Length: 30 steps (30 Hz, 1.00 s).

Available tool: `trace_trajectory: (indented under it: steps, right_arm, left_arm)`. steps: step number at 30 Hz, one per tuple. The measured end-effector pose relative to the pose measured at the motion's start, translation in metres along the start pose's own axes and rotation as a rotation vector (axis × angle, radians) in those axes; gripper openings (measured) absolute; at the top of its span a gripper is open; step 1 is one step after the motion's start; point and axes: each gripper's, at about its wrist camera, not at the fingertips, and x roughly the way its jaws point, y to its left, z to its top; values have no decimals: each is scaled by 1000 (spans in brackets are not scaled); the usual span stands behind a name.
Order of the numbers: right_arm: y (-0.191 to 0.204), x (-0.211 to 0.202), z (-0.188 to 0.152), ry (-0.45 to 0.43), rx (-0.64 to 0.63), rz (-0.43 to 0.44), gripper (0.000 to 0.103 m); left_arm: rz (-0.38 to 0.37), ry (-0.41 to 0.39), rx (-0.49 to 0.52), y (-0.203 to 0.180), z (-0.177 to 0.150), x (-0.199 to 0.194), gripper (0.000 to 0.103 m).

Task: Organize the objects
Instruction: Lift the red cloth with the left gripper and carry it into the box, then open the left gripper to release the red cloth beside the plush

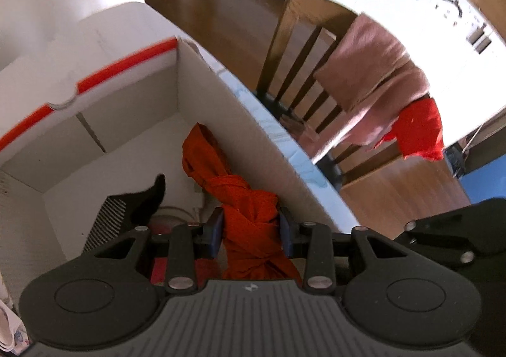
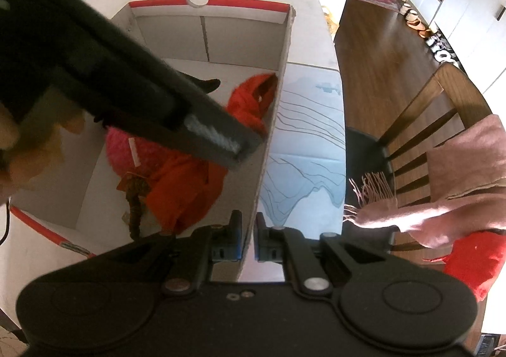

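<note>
A twisted orange cloth (image 1: 249,217) hangs between the blue pads of my left gripper (image 1: 251,232), which is shut on it inside an open white cardboard box (image 1: 132,122) with red rim tape. The cloth's far end rests against the box's right wall. A black comb (image 1: 126,214) lies on the box floor to the left. In the right wrist view my right gripper (image 2: 249,230) is shut on the box's right wall (image 2: 268,148), one pad on each side. The left gripper's black body (image 2: 132,84) crosses above the box, over orange cloth (image 2: 186,186) and a pink fluffy item (image 2: 126,148).
The box stands on a white table with a pale blue patterned mat (image 2: 306,135) beside it. A dark wooden chair (image 1: 303,72) at the table's right edge carries a pink fringed scarf (image 2: 458,183) and a red cloth (image 1: 420,129). Wooden floor and shoes lie beyond.
</note>
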Motion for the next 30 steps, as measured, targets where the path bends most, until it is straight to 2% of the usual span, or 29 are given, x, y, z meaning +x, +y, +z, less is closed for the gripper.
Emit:
trace_trajectory:
  steps: [8, 12, 16, 25, 30]
  right_arm:
    - [-1, 0, 0, 0, -9, 5, 6]
    - [-1, 0, 0, -1, -11, 6, 6]
    - [-1, 0, 0, -1, -11, 6, 6]
    - [-1, 0, 0, 0, -15, 4, 7]
    - [1, 0, -1, 2, -20, -1, 7]
  left_arm:
    - [18, 42, -15, 7, -6, 18, 37]
    - [16, 35, -23, 9, -8, 18, 56]
    - [-1, 19, -38, 13, -9, 12, 63]
    - [-14, -23, -39, 14, -19, -11, 64]
    - [-10, -83, -31, 14, -28, -41, 64]
